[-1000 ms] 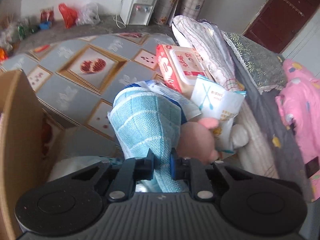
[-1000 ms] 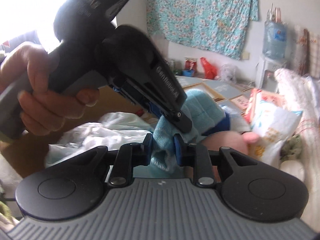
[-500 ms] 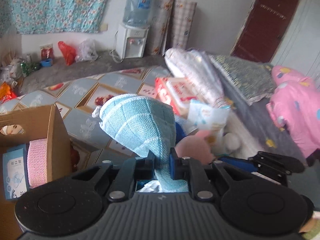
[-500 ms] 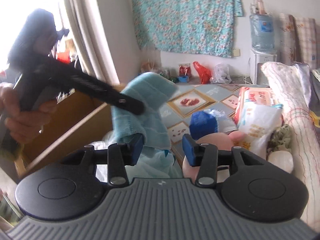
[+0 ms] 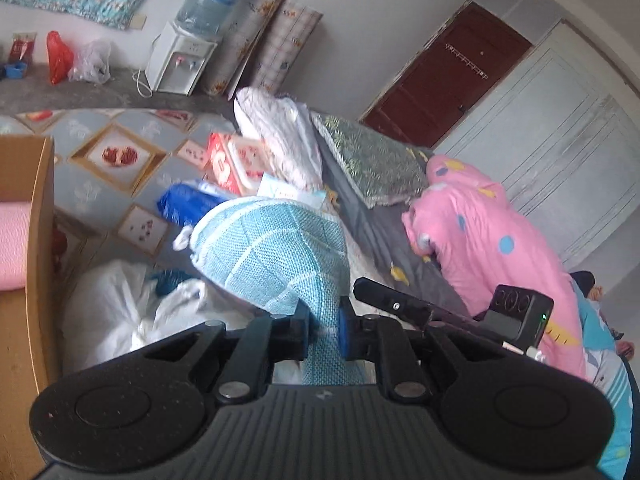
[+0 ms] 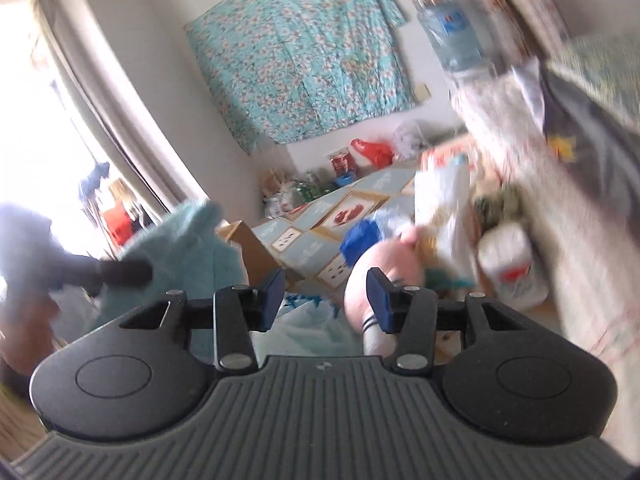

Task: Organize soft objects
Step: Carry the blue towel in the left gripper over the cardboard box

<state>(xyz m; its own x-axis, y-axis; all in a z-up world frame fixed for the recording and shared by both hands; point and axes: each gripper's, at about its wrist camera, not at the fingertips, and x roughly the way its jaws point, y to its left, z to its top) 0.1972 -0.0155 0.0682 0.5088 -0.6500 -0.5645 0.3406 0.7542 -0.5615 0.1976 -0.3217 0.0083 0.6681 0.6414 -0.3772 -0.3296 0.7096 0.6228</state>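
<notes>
- The left tongs [image 5: 323, 325] were squeezed tight on a light blue towel [image 5: 272, 256]. The towel hung up in the air, bunched over the tongs, above the white bedding [image 5: 120, 312].
- The right tongs [image 6: 326, 294] stood partly open with nothing between the pads. Their jaws had just been opening. The towel [image 6: 180, 252] was off to their left, not in their gap.
- A cardboard box [image 5: 38, 240] stood at the left edge of the left wrist view. A pink cloth [image 5: 12, 246] already lay inside it. I think that one was put away.
- The blue towel was not in the box yet. It was near the box, a bit to the right of it. I think carrying it there was the step in hand.
- More soft things were left out on the bed. A pink plush toy [image 6: 384, 268] lay just past the right tongs. A blue bundle [image 5: 180, 204] lay farther off, on the patterned mat [image 5: 92, 188].
- A red and white pack [image 5: 232, 160] and a white packet [image 6: 444, 208] sat at the far side of the pile. A white roll [image 6: 512, 268] lay to the right. I could not tell if these went in the box too.
- So I think the job was well begun, but most of it was still to do.
</notes>
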